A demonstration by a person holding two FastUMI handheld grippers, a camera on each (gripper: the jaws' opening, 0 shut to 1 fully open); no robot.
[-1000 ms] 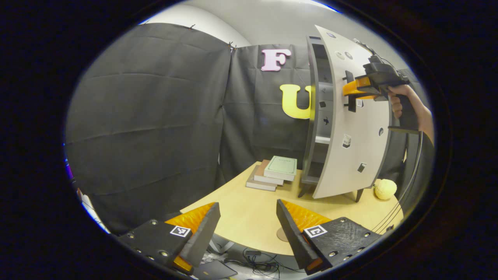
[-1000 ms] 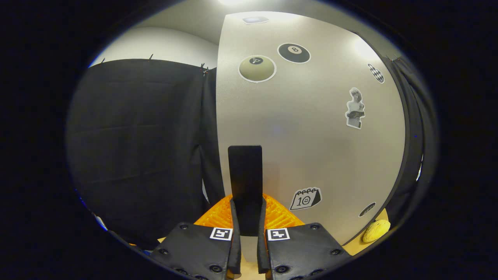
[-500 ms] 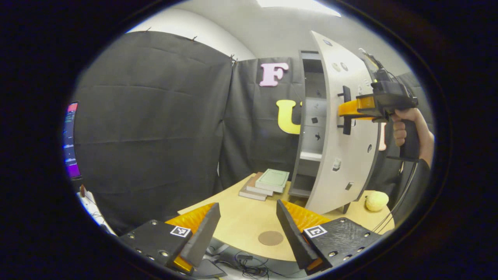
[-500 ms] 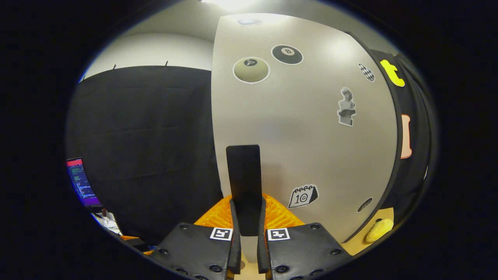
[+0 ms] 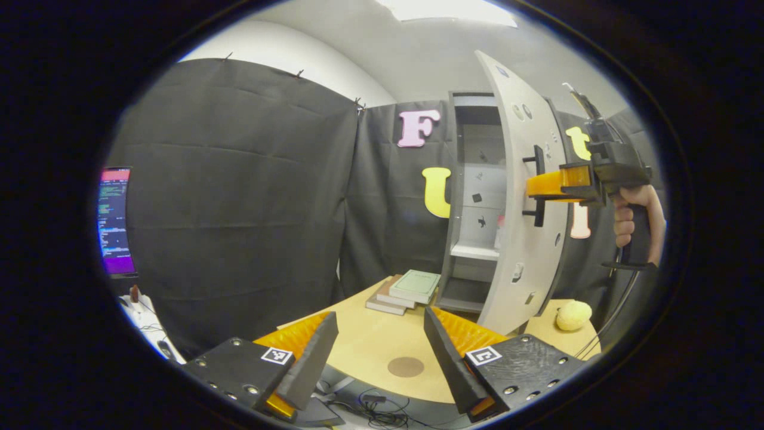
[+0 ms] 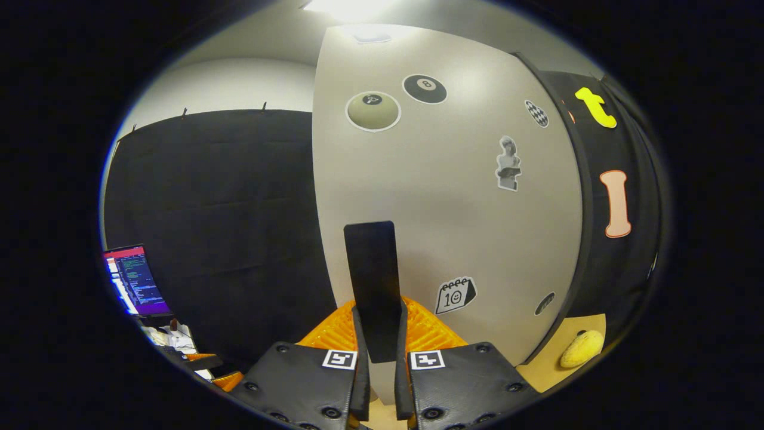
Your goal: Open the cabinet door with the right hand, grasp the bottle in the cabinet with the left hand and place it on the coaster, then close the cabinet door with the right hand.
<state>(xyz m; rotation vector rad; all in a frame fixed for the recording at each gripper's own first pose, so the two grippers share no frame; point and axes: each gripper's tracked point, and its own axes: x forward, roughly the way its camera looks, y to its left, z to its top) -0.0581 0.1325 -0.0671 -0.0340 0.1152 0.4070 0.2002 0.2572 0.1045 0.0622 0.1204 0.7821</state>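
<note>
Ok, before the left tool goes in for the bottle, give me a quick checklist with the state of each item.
1. Right tool clamped on the door handle: ok.
2. Cabinet door swung open enough to expose the shelves: ok.
3. Left tool open and empty: ok.
4. Coaster bare on the table: ok.
5. Bottle position inside the cabinet: cannot tell, mostly hidden by the door.

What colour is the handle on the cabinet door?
Black. The handle shows best in the right gripper view, clamped by the right hand-held gripper.
</note>
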